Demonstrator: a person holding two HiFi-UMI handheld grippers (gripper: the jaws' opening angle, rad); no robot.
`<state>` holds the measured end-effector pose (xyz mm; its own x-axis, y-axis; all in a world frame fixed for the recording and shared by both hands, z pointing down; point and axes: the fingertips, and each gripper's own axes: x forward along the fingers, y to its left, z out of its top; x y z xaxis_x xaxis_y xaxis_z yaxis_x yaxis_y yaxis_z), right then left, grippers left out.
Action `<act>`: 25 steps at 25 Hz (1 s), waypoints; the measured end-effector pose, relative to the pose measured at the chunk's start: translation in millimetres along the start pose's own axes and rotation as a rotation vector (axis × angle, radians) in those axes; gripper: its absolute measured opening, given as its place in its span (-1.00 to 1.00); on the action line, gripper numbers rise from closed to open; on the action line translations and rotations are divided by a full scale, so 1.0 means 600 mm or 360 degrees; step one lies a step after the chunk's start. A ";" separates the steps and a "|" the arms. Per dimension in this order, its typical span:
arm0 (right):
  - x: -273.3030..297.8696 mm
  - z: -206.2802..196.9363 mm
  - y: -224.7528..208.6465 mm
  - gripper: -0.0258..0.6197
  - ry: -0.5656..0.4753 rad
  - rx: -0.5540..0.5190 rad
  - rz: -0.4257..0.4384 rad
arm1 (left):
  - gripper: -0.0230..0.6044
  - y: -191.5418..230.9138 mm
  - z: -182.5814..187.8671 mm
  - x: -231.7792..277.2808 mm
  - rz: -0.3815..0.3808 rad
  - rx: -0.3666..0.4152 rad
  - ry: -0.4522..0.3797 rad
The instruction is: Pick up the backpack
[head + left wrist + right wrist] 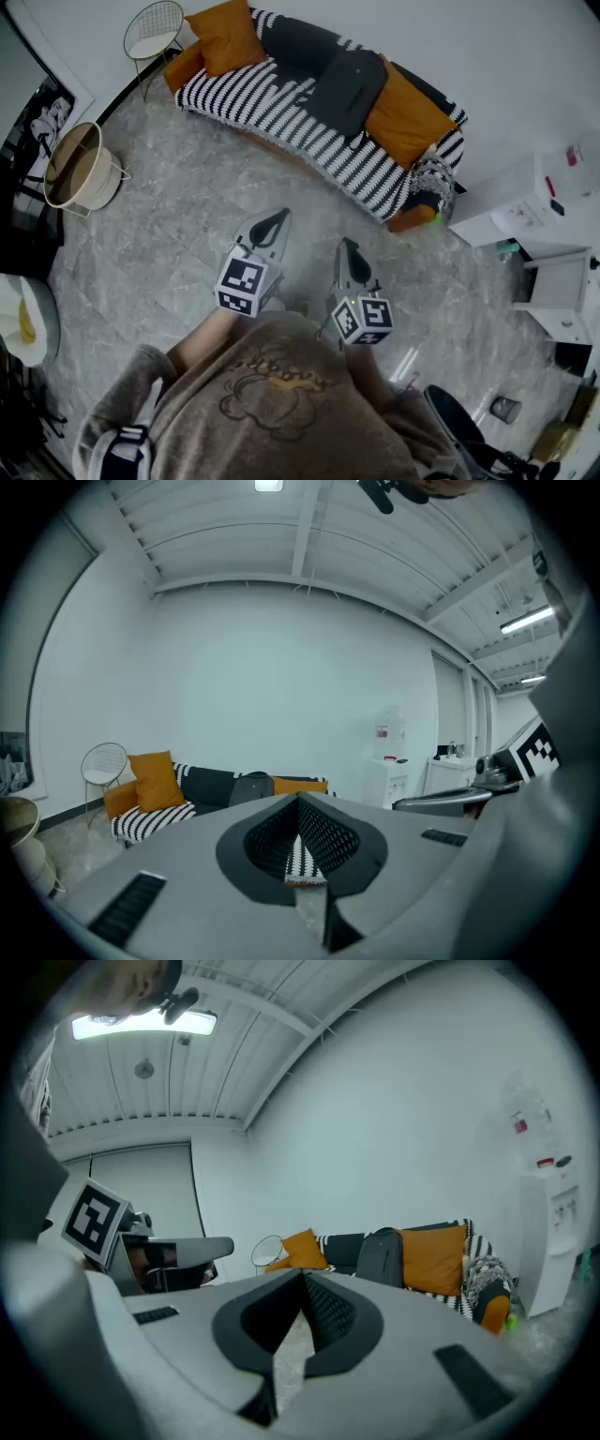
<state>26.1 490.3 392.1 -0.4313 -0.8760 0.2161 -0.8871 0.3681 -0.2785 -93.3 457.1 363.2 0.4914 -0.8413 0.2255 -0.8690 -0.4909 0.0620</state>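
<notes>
A dark grey backpack (348, 91) leans upright against the back of a black-and-white striped sofa (281, 112), between orange cushions. It also shows small in the left gripper view as the backpack (249, 787) and in the right gripper view as the backpack (379, 1256). My left gripper (274, 223) and right gripper (349, 249) are held side by side over the floor, well short of the sofa, both pointing toward it. Both are shut with nothing between the jaws.
A wire chair (155, 33) stands left of the sofa, a round basket (80, 167) further left. White cabinets and a water dispenser (534, 206) stand to the right. Grey marble floor (178, 234) lies between me and the sofa.
</notes>
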 end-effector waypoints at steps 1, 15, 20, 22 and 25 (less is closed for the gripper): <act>0.002 0.001 0.003 -0.92 -0.0003 -0.0007 -0.0005 | -0.92 0.003 0.000 0.000 -0.0005 -0.0003 0.0002; 0.035 -0.014 0.015 -0.92 -0.0039 0.0029 -0.0053 | -0.92 0.037 -0.012 0.014 -0.0094 0.0051 0.0017; 0.045 -0.013 0.020 -0.92 -0.0078 0.0035 -0.0089 | -0.92 0.055 -0.021 0.021 -0.0125 0.0059 0.0029; 0.053 -0.013 0.012 -0.92 -0.0077 0.0037 -0.0096 | -0.92 0.060 -0.021 0.032 -0.0125 0.0052 0.0028; 0.072 -0.013 -0.006 -0.92 -0.0068 0.0044 -0.0108 | -0.92 0.068 -0.016 0.054 -0.0123 0.0051 0.0013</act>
<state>9.4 453.4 409.6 -0.3624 -0.9113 0.1951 -0.9089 0.2993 -0.2903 -113.2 411.9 382.4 0.5560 -0.7989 0.2293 -0.8263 -0.5612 0.0485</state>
